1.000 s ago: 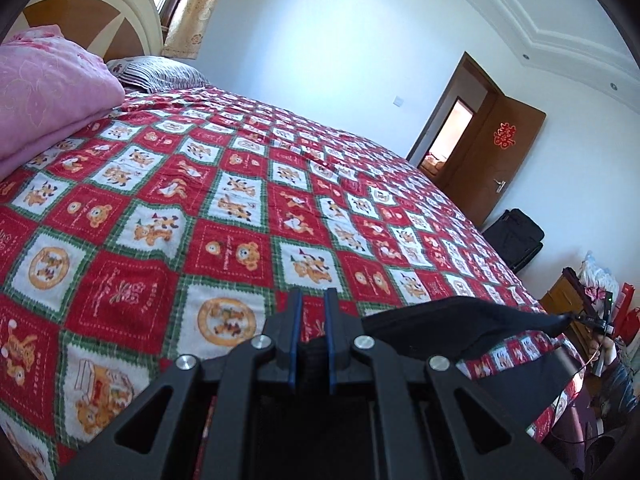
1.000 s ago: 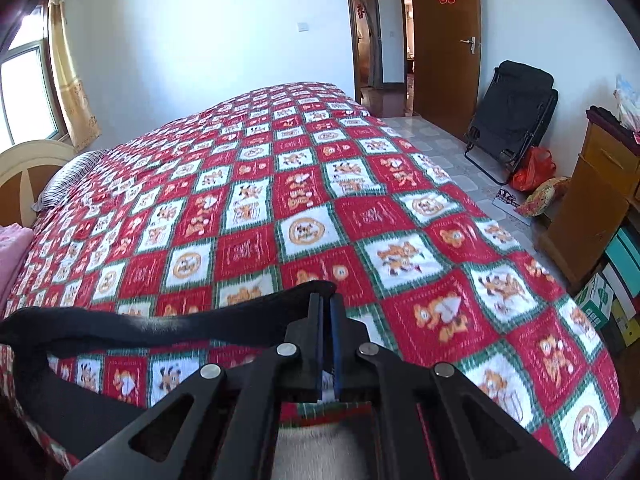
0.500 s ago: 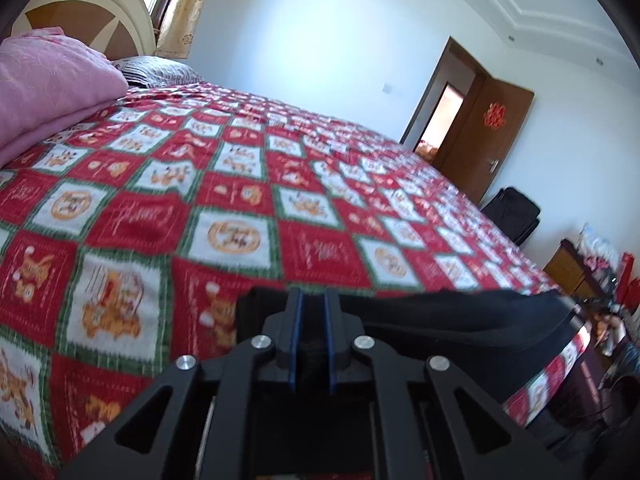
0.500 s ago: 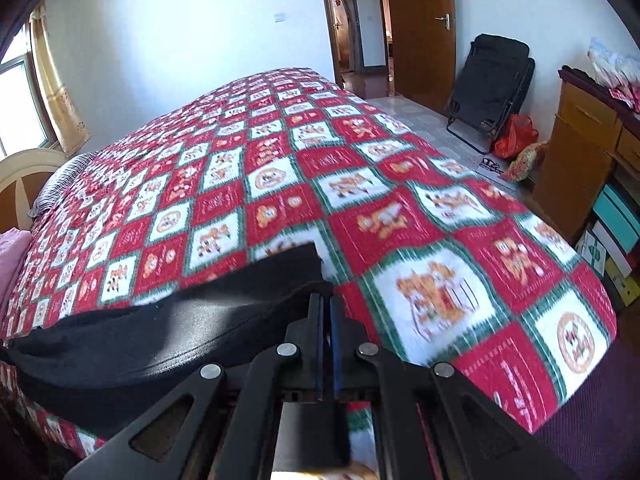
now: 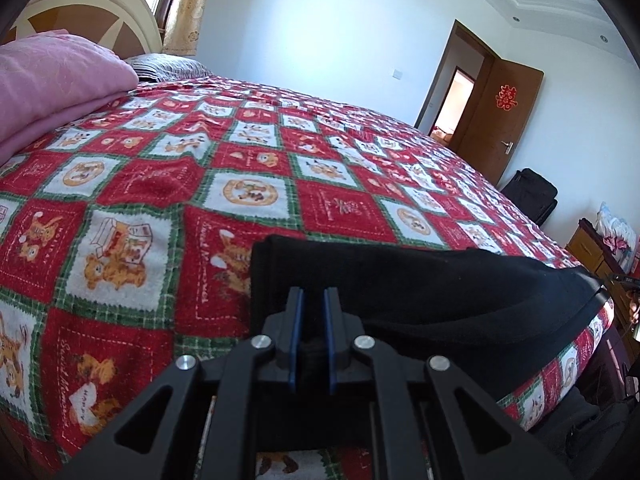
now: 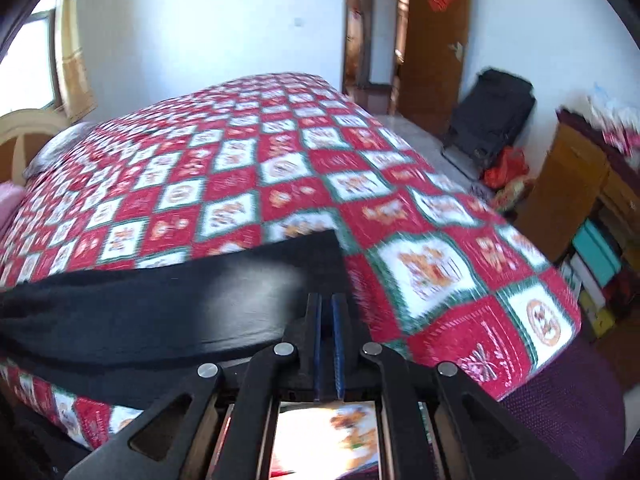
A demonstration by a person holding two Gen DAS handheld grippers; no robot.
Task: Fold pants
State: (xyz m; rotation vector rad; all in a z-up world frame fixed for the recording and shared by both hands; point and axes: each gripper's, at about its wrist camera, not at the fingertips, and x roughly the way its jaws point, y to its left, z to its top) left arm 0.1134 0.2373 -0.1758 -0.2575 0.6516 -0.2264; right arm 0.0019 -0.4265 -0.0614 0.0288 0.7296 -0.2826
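Note:
Black pants lie stretched along the near edge of the bed, on the red patchwork cover. My left gripper is shut on the pants' left end, low over the cover. My right gripper is shut on the pants at their right end. The fabric runs flat between the two grippers and part of it hangs over the bed's edge.
A pink folded quilt and a striped pillow lie by the headboard. An open brown door, a black folding chair, a wooden cabinet and stacked boxes stand to the right of the bed.
Both grippers have come down from above the bed to the cover, laying the pants flat along the near edge. The right wrist view is blurred by motion.

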